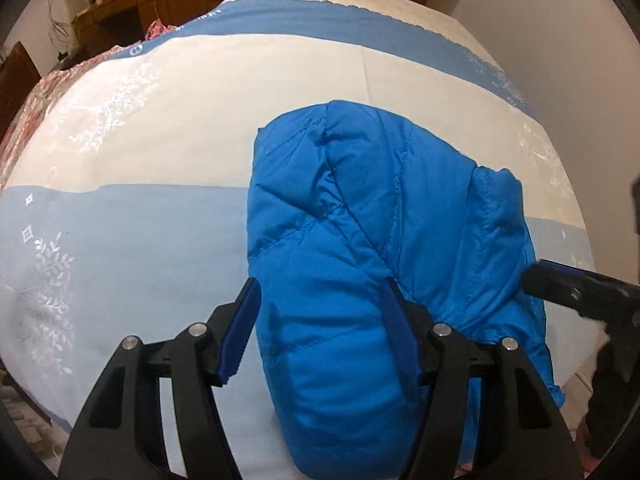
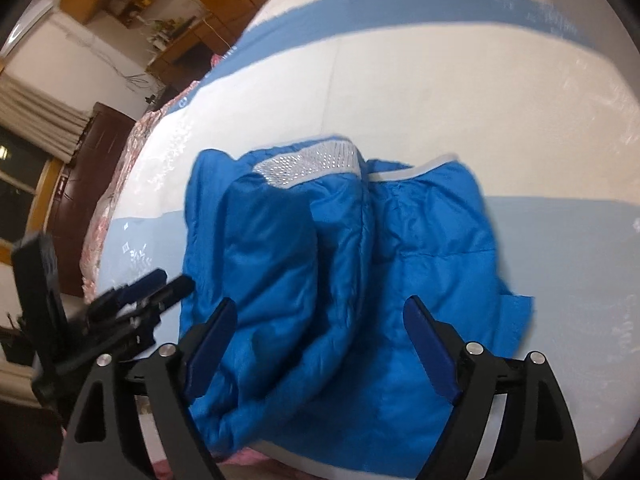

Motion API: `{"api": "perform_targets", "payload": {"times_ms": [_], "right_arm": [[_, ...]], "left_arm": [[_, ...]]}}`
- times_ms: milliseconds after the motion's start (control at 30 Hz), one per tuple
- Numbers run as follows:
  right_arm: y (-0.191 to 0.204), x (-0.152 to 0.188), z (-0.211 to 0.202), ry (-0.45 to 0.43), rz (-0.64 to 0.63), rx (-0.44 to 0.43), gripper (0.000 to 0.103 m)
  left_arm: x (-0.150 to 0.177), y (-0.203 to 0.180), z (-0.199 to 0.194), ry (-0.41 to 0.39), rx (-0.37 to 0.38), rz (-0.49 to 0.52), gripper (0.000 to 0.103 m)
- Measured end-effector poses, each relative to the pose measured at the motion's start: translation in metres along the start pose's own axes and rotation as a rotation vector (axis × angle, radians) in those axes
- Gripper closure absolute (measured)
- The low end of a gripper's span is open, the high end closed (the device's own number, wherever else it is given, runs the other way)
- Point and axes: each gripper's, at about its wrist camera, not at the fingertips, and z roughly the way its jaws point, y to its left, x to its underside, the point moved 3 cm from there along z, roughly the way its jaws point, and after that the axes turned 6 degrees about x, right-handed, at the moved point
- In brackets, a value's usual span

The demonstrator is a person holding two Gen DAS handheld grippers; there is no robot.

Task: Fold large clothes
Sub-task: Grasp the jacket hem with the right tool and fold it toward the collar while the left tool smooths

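Note:
A bright blue quilted jacket (image 1: pixel 360 220) lies folded into a bundle on the bed, its silver studded band (image 2: pixel 312 166) on the far side in the right wrist view. My left gripper (image 1: pixel 320 300) hangs open just over the bundle's near left part, one pad at the cloth's left edge and the other above the cloth. My right gripper (image 2: pixel 322 316) stands wide open over the jacket (image 2: pixel 340 260) with the puffy cloth below its jaws. One of the right gripper's fingers (image 1: pixel 560 286) shows at the jacket's right side. The left gripper (image 2: pixel 174 282) appears beside the jacket's left edge.
The bed sheet (image 1: pixel 160 140) has cream and blue bands with white leaf prints. A pink floral quilt (image 1: pixel 36 92) hangs along the bed's left side. Wooden cabinets (image 1: pixel 120 12) stand behind, a dark wooden cabinet (image 2: pixel 92 152) at the left and a pale wall (image 1: pixel 560 40) at the right.

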Motion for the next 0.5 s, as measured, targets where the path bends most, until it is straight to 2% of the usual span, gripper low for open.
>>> {"api": "perform_targets", "payload": {"times_ms": [200,233,267,333,367,433,500], "right_arm": [[0.009,-0.011,0.038,0.083,0.011,-0.015,0.016],[0.011,-0.012,0.041,0.088,0.009,-0.014,0.019],[0.015,-0.012,0.044,0.092,0.003,-0.016,0.024],[0.022,-0.011,0.046,0.084,-0.019,-0.02,0.051],[0.026,-0.011,0.044,0.065,-0.038,-0.022,0.057],[0.03,-0.01,0.035,0.034,-0.057,-0.052,0.08],[0.034,-0.01,0.023,0.005,-0.081,-0.064,0.086]], "left_arm": [[-0.006,0.017,0.0,-0.005,0.021,-0.018,0.043],[-0.009,0.019,0.003,-0.004,0.02,-0.019,0.043],[-0.009,0.022,0.003,-0.002,0.023,-0.02,0.043],[-0.01,0.024,0.006,0.0,0.028,-0.024,0.043],[-0.01,0.026,0.005,0.0,0.025,-0.025,0.043],[-0.013,0.026,0.008,0.0,0.028,-0.031,0.042],[-0.014,0.029,0.004,-0.005,0.039,-0.04,0.042]]}}
